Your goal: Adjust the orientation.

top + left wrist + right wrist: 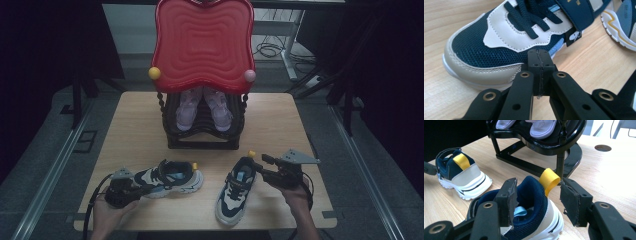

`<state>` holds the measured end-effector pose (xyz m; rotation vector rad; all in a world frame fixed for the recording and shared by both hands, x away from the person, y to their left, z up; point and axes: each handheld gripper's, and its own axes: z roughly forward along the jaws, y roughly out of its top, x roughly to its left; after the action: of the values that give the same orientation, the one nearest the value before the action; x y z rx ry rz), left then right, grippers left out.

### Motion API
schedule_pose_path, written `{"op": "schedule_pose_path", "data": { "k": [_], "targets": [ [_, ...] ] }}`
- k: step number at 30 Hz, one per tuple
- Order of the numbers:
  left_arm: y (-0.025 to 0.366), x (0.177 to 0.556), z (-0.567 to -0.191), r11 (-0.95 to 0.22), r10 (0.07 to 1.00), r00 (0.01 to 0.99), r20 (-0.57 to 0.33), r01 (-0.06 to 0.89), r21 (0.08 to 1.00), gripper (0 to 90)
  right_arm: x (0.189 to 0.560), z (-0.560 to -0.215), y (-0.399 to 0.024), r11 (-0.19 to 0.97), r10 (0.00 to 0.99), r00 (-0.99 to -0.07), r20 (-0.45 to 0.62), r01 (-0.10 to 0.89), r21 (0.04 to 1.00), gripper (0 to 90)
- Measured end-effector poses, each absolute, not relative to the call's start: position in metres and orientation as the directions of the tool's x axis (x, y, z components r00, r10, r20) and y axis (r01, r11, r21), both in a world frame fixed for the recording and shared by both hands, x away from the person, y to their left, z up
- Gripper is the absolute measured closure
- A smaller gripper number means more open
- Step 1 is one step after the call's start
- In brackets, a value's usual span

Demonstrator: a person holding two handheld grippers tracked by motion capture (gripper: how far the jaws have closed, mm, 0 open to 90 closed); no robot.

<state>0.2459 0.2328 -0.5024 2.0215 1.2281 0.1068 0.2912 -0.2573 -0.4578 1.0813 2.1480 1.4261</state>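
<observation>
**Navy sneakers waiting to go on the rack**

Navy-and-cream mesh catches the eye from the high view: two sneakers lie on the wooden table (150, 125) in front of a black shoe rack (202, 135) with a red top, where a pink pair (204, 109) already sits. The left sneaker (167, 178) lies sideways by the left gripper (142, 189); the right sneaker (236, 190) points toward the person, its heel at the right gripper (259, 165).

In the left gripper view, the jaws are pressed together, pinching nothing, just beside the shoe's toe (486, 50).

In the right gripper view, the jaws stand spread on either side of the heel collar (534, 195), beside the yellow pull loop (549, 181), pads not yet pressing.

I judge the grasp of the right sneaker is in hand. Next, those jaws need to close on the heel and lift it toward the rack.
</observation>
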Motion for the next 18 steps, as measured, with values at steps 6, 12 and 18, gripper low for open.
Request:
{"op": "schedule_pose_path", "data": {
  "k": [6,12,18],
  "targets": [
    [0.239,0.258,-0.502,-0.229,0.801,0.513,-0.309,0.74,0.633,90.0,0.291,-0.458,-0.257,0.2,0.757,-0.642,0.123,0.406,0.892,47.6],
    [0.244,0.268,-0.499,-0.211,0.806,0.5,-0.316,0.742,0.637,90.0,0.291,-0.457,-0.258,0.184,0.756,-0.639,0.138,0.411,0.893,47.9],
    [0.247,0.277,-0.498,-0.189,0.809,0.487,-0.328,0.745,0.639,90.0,0.291,-0.457,-0.256,0.188,0.755,-0.642,0.136,0.411,0.892,48.0]
  ]
}}
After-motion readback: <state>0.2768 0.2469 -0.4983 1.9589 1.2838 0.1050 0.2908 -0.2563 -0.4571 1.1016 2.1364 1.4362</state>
